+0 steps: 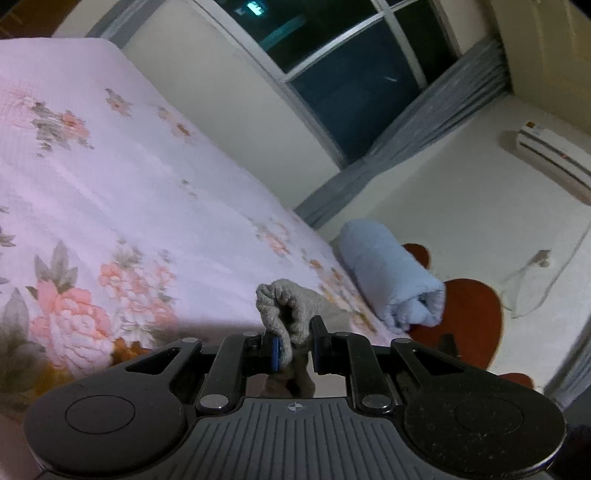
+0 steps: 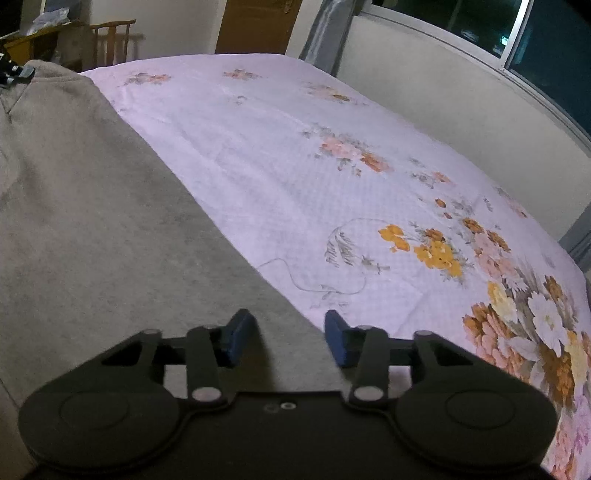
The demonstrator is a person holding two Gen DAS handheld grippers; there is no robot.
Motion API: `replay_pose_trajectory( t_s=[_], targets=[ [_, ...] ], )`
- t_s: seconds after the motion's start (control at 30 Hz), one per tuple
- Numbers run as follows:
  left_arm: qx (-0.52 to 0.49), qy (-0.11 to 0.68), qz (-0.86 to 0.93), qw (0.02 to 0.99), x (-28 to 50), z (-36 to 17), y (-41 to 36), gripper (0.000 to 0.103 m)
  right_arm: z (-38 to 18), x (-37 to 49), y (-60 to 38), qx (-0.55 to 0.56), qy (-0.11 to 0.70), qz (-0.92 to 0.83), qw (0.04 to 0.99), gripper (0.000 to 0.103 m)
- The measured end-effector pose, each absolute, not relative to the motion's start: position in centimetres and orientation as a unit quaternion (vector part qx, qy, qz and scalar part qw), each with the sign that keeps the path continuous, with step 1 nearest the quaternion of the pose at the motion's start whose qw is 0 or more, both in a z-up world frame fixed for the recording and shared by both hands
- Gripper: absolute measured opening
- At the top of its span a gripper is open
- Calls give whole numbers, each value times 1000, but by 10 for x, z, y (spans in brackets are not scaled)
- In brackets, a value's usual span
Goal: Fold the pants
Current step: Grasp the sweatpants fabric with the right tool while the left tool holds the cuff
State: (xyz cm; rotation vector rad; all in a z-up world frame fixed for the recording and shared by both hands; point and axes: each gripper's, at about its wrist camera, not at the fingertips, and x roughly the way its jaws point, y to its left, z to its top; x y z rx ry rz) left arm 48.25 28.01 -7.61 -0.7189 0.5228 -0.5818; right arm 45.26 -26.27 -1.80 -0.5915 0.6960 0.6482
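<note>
The grey pants [image 2: 92, 203] lie spread over the left part of the floral pink bed sheet [image 2: 295, 166], with their long edge running diagonally toward my right gripper [image 2: 288, 321]. That gripper points down over this edge. Its blue pads [image 2: 240, 332] stand apart with the cloth under them, not pinched. In the left wrist view, my left gripper [image 1: 295, 332] is shut on a bunched-up bit of the grey pants [image 1: 284, 302], held above the bed sheet [image 1: 110, 184]. The rest of the pants is hidden in that view.
A rolled light blue blanket [image 1: 391, 273] rests on a red-brown seat [image 1: 469, 317] beside the bed. A dark window [image 1: 351, 74] and a pale wall run along the bed's far side. A wooden chair [image 2: 110, 40] and a door [image 2: 255, 26] stand beyond the bed.
</note>
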Motion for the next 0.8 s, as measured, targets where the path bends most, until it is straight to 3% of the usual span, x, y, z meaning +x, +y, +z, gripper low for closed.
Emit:
replay_pose_trajectory(
  t_s=[0.3, 0.33, 0.37, 0.4, 0.8],
  targets=[
    [-337, 254, -283, 861, 484, -76, 277, 16, -25, 471, -257, -300, 345, 333, 824, 29],
    [-337, 254, -284, 861, 485, -75, 277, 16, -26, 472, -257, -301, 351, 338, 820, 22],
    [-333, 255, -282, 863, 485, -74, 276, 16, -26, 471, -257, -302, 355, 339, 817, 6],
    [-332, 256, -279, 864, 485, -74, 275, 16, -26, 471, -256, -305, 353, 332, 820, 0],
    [-315, 243, -271, 876, 469, -63, 273, 16, 50, 374, -284, -272, 277, 310, 868, 0]
  ],
)
